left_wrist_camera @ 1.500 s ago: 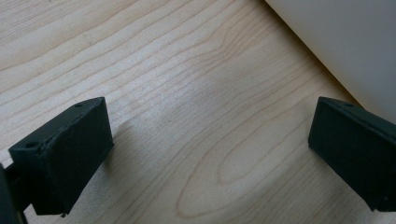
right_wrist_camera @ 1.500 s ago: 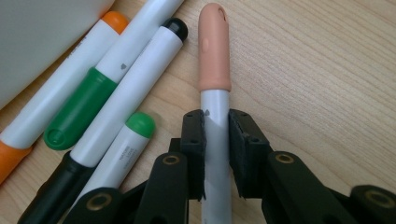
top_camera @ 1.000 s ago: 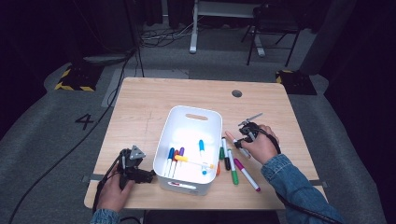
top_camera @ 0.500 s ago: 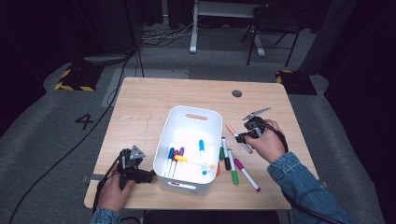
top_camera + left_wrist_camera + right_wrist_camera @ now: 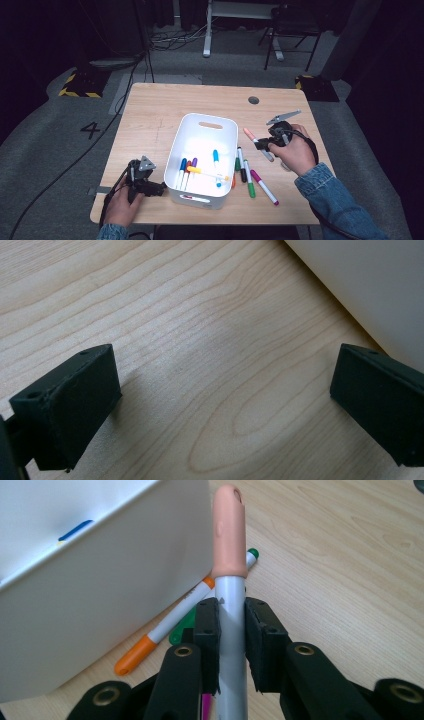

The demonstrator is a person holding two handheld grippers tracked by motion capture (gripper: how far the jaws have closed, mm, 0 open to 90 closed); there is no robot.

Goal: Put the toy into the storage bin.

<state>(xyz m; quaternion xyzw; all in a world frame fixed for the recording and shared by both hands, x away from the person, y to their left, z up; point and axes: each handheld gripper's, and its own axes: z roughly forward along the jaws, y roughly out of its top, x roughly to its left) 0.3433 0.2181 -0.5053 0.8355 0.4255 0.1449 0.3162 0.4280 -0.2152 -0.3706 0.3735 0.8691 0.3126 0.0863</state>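
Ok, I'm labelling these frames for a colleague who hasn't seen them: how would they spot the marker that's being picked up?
Start at the white bin in the middle of the wooden table, then look right of it to the right gripper. The marker is clamped between its jaws, lifted off the table. It alone has a peach cap and grey barrel; the green, orange and magenta ones lie flat beside the bin.

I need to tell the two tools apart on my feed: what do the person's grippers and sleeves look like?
Both grippers, left and right, are black with blocky black jaws. Each carries a grey three-cornered plate on top and trails a black cable. The jaw arms show brass-coloured rivets in the right gripper view. The person wears blue denim sleeves.
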